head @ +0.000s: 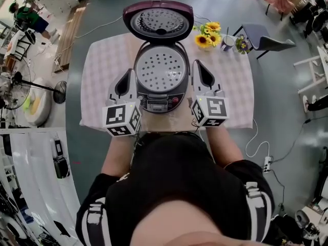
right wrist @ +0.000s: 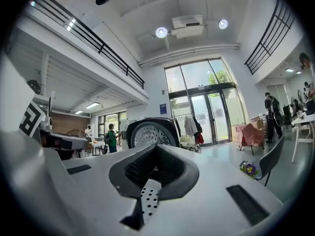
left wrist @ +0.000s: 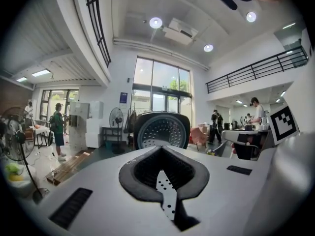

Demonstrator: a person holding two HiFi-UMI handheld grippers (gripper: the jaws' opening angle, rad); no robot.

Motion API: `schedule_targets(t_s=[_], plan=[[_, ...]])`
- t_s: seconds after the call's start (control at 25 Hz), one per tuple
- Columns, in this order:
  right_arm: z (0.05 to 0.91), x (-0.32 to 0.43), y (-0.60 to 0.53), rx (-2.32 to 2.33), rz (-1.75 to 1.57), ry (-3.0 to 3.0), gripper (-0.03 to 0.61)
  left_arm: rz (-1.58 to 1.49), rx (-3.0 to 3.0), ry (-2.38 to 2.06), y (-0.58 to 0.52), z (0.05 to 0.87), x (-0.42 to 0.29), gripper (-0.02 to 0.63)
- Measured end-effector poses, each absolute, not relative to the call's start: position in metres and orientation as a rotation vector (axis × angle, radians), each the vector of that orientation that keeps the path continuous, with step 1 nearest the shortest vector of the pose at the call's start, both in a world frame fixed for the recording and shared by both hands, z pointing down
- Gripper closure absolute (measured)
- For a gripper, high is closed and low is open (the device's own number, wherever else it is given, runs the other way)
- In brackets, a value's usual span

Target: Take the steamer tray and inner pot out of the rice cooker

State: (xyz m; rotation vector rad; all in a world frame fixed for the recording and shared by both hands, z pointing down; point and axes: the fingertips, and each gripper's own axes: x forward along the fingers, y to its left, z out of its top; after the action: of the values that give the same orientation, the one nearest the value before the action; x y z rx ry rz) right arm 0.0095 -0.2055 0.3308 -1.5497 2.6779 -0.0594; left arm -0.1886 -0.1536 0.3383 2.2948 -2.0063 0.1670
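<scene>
Nothing is out yet: the tray (head: 161, 68) sits in the open cooker (head: 160, 102) at mid-table, and the pot is presumably hidden beneath it. The left gripper (head: 126, 73) and right gripper (head: 198, 66) flank the cooker, jaws closed and empty. Both lifts remain.

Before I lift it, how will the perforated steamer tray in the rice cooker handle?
The steamer tray looks like thin perforated metal, so it is probably stiff and light for its size. It sits low inside the rice cooker, so it may tilt or catch if lifted from one side.
</scene>
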Motion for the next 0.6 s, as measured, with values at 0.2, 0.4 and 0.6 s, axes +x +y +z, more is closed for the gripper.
schedule_targets(t_s=[0.2, 0.4, 0.6], plan=[[0.336, -0.003, -0.219, -1.573, -0.087, 2.670, 0.578, 0.153, 2.311, -1.958, -0.174, 0.343, -0.204, 0.611], [0.338, -0.023, -0.231, -1.528, -0.124, 2.713, 0.435, 0.208, 2.368, -1.858, -0.196, 0.352, -0.213, 0.572], [0.337, -0.028, -0.245, -1.534, -0.164, 2.703, 0.304, 0.126, 2.406, -1.786, -0.216, 0.350, -0.221, 0.213]])
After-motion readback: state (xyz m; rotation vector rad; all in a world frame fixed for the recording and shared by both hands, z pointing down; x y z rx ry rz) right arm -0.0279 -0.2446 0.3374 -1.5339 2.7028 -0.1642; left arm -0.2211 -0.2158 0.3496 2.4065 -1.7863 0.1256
